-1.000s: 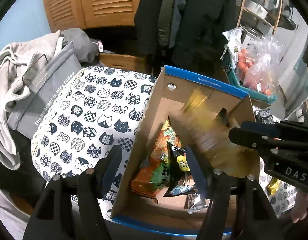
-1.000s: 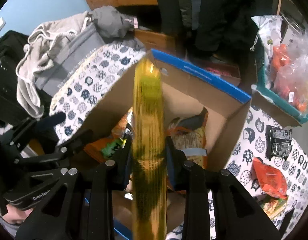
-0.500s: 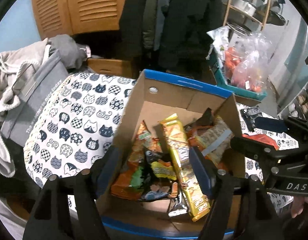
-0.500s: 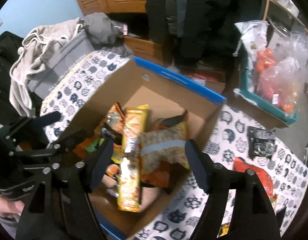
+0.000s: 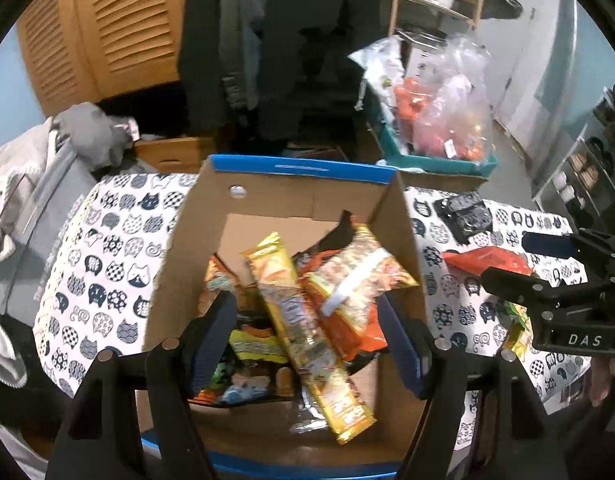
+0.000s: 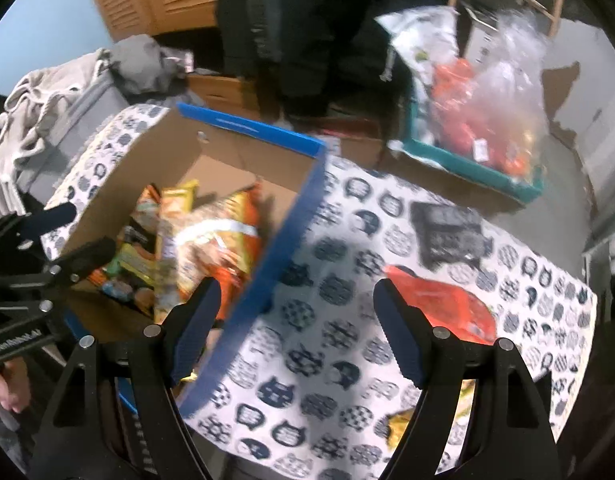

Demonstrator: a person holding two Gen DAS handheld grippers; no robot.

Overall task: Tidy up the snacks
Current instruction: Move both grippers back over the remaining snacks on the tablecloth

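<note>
Released a second ago from between the right gripper's (image 6: 295, 328) jaws, the long yellow snack packet (image 5: 307, 336) is now being seen lying lengthwise in the cardboard box (image 5: 291, 196), on top of the other packets. Those jaws have just been opening and are being held wide apart with nothing between them, over the box's blue-edged right wall (image 6: 267, 264) and the cat-print tablecloth (image 6: 339, 320). The left gripper (image 5: 305, 340) is also being held wide open over the box, its pads touching none of the packets. A patterned packet with a pale band (image 5: 355, 276) is being shown leaning against the yellow one, with orange packets partly hidden beneath. Packets at the box's near left are being covered by the left gripper's finger and cannot be read. On the cloth outside the box, an orange-red packet (image 6: 443, 304) and a black packet (image 6: 447, 232) are lying near each other; a yellow-green wrapper (image 6: 403, 424) is being largely hidden behind the right finger. The right wrist view is blurred, so print is not being made out.
</note>
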